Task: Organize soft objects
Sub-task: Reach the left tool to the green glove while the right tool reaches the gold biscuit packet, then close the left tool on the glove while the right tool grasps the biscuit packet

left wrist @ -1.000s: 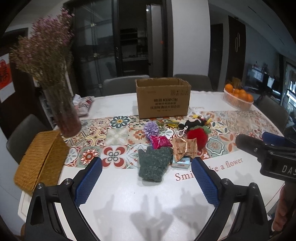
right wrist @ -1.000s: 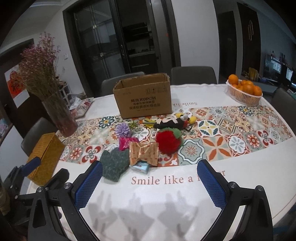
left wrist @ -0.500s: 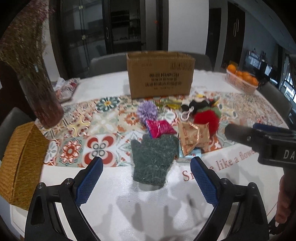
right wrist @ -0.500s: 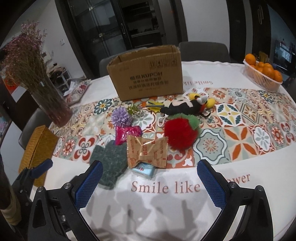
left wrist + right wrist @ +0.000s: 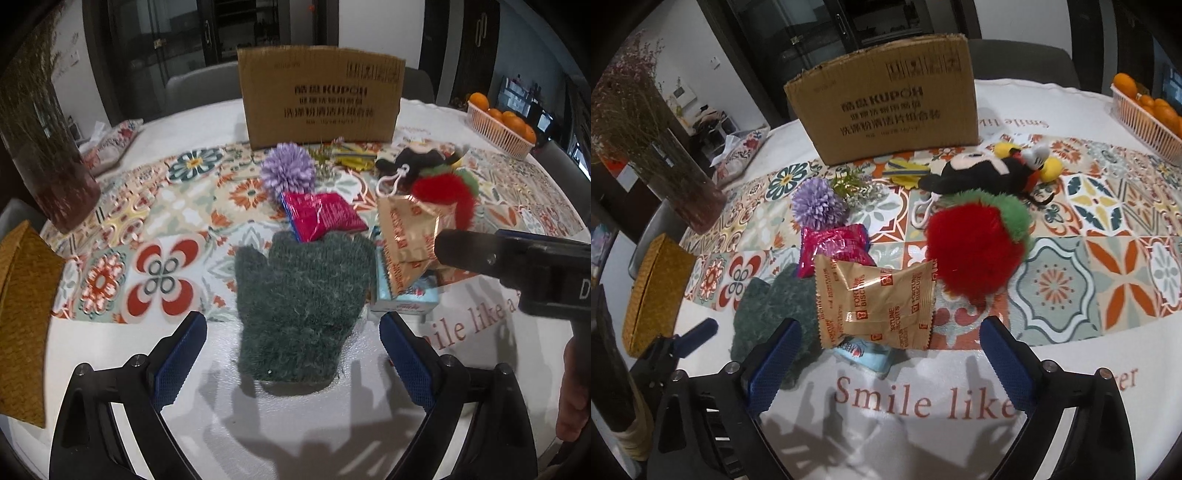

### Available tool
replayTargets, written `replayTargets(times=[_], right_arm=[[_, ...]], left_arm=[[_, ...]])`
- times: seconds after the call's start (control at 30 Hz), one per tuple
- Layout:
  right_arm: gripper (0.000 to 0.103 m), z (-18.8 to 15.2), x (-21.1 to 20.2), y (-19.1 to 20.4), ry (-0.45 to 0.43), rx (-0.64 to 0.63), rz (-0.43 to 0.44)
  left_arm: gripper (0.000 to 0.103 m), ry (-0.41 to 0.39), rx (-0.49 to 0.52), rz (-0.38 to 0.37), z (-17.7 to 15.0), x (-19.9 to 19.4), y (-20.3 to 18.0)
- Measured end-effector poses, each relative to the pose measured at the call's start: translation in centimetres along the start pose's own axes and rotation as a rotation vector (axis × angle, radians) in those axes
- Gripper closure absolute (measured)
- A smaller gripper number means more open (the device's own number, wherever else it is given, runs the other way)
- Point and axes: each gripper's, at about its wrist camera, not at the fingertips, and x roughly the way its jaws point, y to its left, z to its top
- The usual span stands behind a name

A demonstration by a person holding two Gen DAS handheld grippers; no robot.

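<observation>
A dark green knit glove [image 5: 301, 295] lies flat on the table, just ahead of my open left gripper [image 5: 291, 350], between its fingers' line. It also shows in the right wrist view [image 5: 768, 306]. My open right gripper [image 5: 886, 354] is just short of a gold biscuit packet [image 5: 875, 299] lying over a light blue pack [image 5: 864, 352]. Behind are a red plush strawberry [image 5: 975, 247], a black mouse plush [image 5: 990, 171], a purple pompom flower [image 5: 818, 205] and a pink packet [image 5: 833, 247]. A cardboard box [image 5: 886, 114] stands at the back.
A woven yellow basket [image 5: 22, 310] sits at the left edge. A vase of dried flowers [image 5: 40, 140] stands behind it. A basket of oranges [image 5: 1148, 114] is at the far right. A patterned runner [image 5: 1108, 236] crosses the white table [image 5: 960, 435].
Both grippers have moved forward and lower toward the pile. The glove now lies close in front of the left gripper, the biscuit packet close in front of the right one.
</observation>
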Motion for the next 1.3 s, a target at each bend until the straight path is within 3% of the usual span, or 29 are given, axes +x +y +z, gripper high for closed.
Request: replayTargets(times=[0.5,0.6,0.73,1.0,1.1,1.3], right_arm=[[0.008,1.1,3.7,0.0,0.031,-0.014,0.049],[0.022,1.1,4.1,0.0,0.040,-0.015,0.048],[0.034,1.0,4.2,0.0,0.044,-0.005,0.055],[0.040,0.5,3.0,0.9,0.015,-0.030,0.037],[0.041,0.4,2.5,1.1,0.008,-0.029,0.032],[0.044,0.1,1.1,1.6,-0.015,-0.035,0.024]], left_arm=[[0.025,0.066,-0.087,-0.093,0.0,3.8,1.0],[0.038,0.074,-0.097,-0.119,-0.1,4.2,1.3],[0.043,0.086,-0.125,-0.158,-0.1,4.2,1.5],[0.063,0.105,-0.240,-0.250,0.2,3.4,2.9],[0.073,0.097,-0.246,-0.249,0.3,2.8,3.0],[0.078,0.065,-0.230,-0.241,0.4,1.1,3.1]])
